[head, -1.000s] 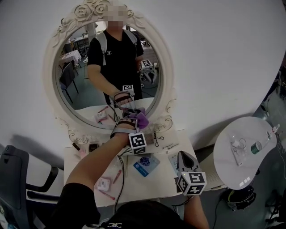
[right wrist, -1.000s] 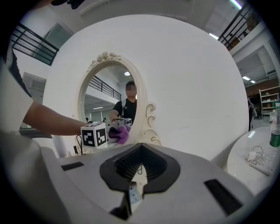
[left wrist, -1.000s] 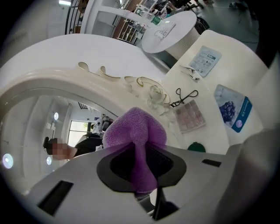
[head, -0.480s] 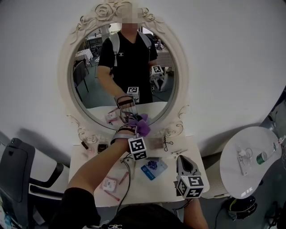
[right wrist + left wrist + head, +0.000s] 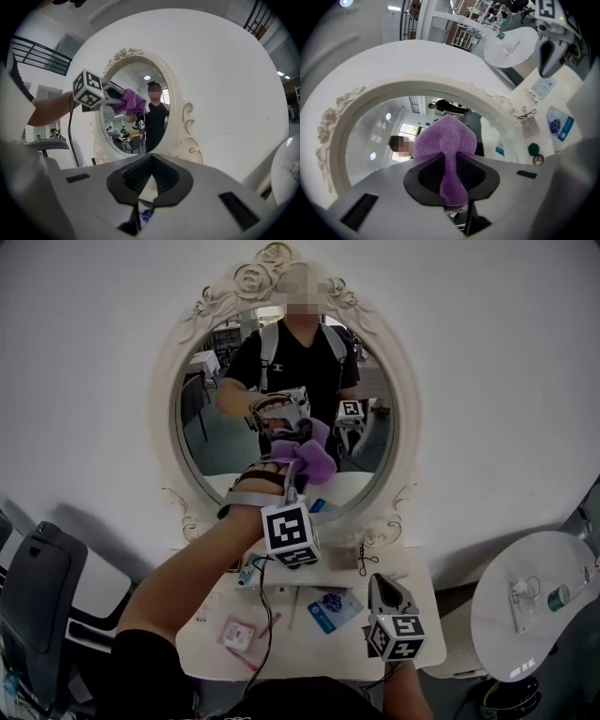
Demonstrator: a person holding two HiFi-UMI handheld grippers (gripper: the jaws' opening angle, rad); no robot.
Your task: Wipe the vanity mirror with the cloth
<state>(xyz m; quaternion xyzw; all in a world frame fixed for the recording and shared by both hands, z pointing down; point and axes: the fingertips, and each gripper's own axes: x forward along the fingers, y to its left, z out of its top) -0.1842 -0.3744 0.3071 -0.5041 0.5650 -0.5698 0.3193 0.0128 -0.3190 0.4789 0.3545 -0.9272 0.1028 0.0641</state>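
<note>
The oval vanity mirror (image 5: 230, 423) has an ornate cream frame and stands upright at the back of the white vanity table (image 5: 291, 652). My left gripper (image 5: 295, 474) is raised in front of the glass, shut on a purple cloth (image 5: 317, 463) that bunches out past its tips against the mirror's middle. In the left gripper view the cloth (image 5: 445, 140) is pinched between the jaws of the left gripper (image 5: 449, 161), with the mirror (image 5: 389, 126) right behind it. My right gripper (image 5: 384, 585) rests low over the table's right side, shut and empty. The right gripper view shows the right gripper (image 5: 140, 199), the mirror (image 5: 140, 126) and the cloth (image 5: 130, 102).
Small items lie on the table: a blue card (image 5: 335, 607), a pink packet (image 5: 234, 630), scissors (image 5: 364, 559) and a cable. A round white side table (image 5: 539, 601) stands to the right, a dark chair (image 5: 37, 592) to the left.
My left gripper has gone up with the cloth from the mirror's lower edge to the middle of the glass. The right gripper has stayed low over the table.
</note>
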